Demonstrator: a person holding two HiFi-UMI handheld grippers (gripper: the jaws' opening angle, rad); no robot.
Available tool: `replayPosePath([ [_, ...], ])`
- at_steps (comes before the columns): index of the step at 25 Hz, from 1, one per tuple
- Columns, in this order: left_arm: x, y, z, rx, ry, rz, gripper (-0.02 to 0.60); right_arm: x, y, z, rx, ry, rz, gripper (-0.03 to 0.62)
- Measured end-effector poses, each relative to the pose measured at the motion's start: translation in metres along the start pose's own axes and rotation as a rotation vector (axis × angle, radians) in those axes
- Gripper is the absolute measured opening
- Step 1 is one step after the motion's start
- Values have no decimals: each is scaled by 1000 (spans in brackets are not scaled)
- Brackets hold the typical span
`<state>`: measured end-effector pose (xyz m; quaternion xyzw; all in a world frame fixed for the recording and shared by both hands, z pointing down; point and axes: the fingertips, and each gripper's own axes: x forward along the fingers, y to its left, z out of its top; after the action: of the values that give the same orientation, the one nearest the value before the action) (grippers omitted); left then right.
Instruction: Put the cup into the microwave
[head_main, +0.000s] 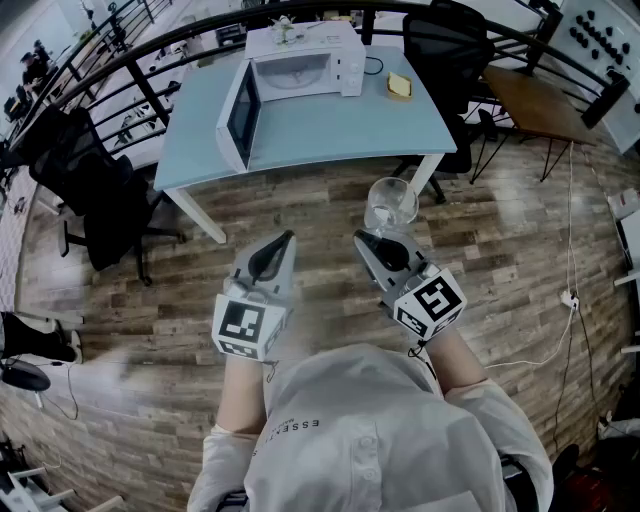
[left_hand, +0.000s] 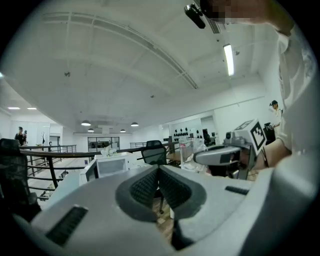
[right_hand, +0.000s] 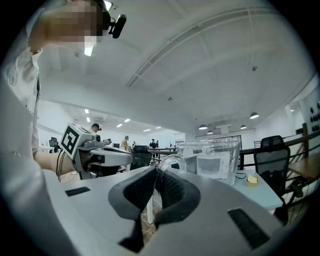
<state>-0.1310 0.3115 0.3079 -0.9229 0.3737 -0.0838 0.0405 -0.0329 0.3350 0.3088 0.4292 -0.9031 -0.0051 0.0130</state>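
A clear glass cup (head_main: 390, 205) hangs in the air over the wooden floor, short of the table. My right gripper (head_main: 362, 238) is shut on its handle; in the right gripper view the cup (right_hand: 212, 160) stands upright just past the closed pads of that gripper (right_hand: 156, 172). My left gripper (head_main: 290, 236) is beside it on the left, shut and empty, its pads (left_hand: 158, 170) pressed together. The white microwave (head_main: 300, 60) sits at the table's far side with its door (head_main: 238, 115) swung wide open to the left. From the left gripper view the cup (left_hand: 186, 151) is visible to the right.
The light blue table (head_main: 340, 130) stands ahead, with a yellow sponge (head_main: 399, 86) right of the microwave. Black office chairs (head_main: 85, 190) stand to the left and behind the table (head_main: 445, 40). A black railing (head_main: 150, 95) curves round the back. A brown side table (head_main: 535, 105) is at right.
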Motion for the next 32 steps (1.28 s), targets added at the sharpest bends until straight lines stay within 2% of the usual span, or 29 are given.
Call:
replayPosePath([
  [13,-5,28,-6,-5,-11,-28,2,27,6,-5,6,11,-46,20],
  [21,-3,44,-26,-33,7,-37,2,47,3,-25,80,29,-76,20],
  [27,20,65,-42,-61,31,-4,2,69,-22,-38,108,44,-48,20],
  [32,68,90,-44,-63,37,55,2,102,-72,-45,113,32,10,20],
])
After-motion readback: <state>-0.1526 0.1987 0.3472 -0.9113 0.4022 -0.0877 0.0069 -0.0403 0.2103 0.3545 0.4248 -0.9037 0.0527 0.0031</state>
